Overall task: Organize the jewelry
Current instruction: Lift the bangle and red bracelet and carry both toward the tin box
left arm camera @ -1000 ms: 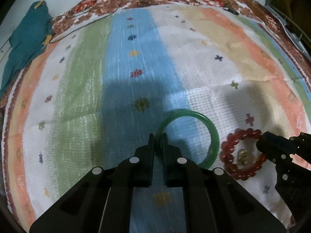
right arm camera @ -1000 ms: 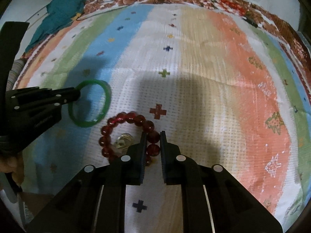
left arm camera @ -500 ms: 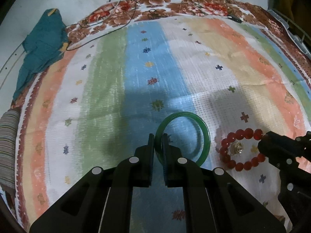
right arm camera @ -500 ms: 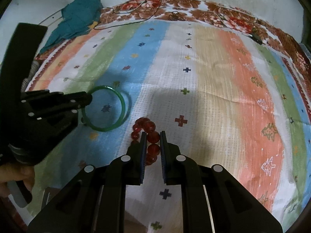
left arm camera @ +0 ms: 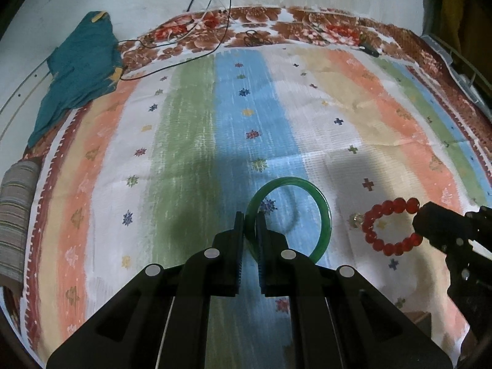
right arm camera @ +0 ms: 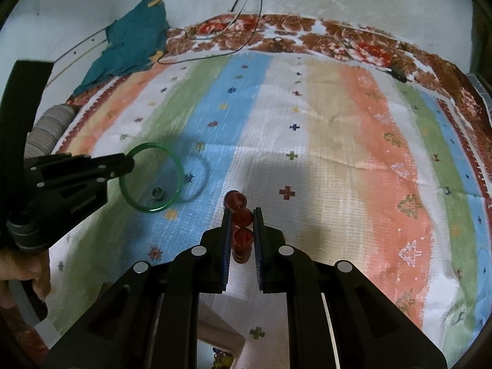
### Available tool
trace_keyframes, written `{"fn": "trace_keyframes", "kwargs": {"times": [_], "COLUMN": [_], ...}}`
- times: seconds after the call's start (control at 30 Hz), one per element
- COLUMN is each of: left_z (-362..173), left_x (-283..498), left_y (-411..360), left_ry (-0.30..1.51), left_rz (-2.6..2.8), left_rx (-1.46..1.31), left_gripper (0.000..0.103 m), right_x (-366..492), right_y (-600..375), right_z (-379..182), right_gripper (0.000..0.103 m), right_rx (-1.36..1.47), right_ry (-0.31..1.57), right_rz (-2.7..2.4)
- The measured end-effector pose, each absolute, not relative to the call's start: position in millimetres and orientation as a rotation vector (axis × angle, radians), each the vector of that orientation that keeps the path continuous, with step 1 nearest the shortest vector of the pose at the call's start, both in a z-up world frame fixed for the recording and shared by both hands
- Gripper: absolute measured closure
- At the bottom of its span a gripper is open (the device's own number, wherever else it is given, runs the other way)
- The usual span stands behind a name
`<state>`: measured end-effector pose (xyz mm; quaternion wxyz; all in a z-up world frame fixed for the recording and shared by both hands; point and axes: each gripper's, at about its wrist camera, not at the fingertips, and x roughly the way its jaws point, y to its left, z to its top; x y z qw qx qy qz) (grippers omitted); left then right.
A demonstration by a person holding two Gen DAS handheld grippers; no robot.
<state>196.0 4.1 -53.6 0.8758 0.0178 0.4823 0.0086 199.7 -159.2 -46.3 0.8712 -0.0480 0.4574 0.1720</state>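
My left gripper (left arm camera: 250,218) is shut on a green bangle (left arm camera: 323,212) and holds it in the air above the striped cloth (left arm camera: 190,141). The bangle also shows in the right wrist view (right arm camera: 150,209), held by the left gripper (right arm camera: 127,164). My right gripper (right arm camera: 241,215) is shut on a red bead bracelet (right arm camera: 240,215), seen edge-on between the fingers. In the left wrist view the bracelet (left arm camera: 373,215) hangs from the right gripper (left arm camera: 421,221) above the cloth. A small silver ring (right arm camera: 157,192) lies on the cloth under the bangle.
A teal cloth (left arm camera: 80,70) lies at the far left edge of the striped cloth. Thin black cables (left arm camera: 215,15) run along the far edge. A striped roll (left arm camera: 15,215) sits at the left. A small box with beads (right arm camera: 221,353) shows under my right gripper.
Both grippers have lifted off the cloth, each carrying its piece. The bangle and the red bracelet now hang in the air, casting shadows below. The silver ring stayed on the cloth.
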Motion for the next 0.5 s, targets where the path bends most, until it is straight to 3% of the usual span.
{"fn": "trace_keyframes", "kwargs": {"times": [0.5], "left_z": [-35], "left_x": [166], "left_y": [-3], "left_ry": [0.974], "left_rz": [-0.005], "left_rx": [0.033], "left_gripper": [0.096], "right_x": [180], "right_y": [-171], "right_z": [-32], "right_gripper": [0.089], "right_rx": [-0.075], "right_ry": [0.924], "right_rz": [0.344]}}
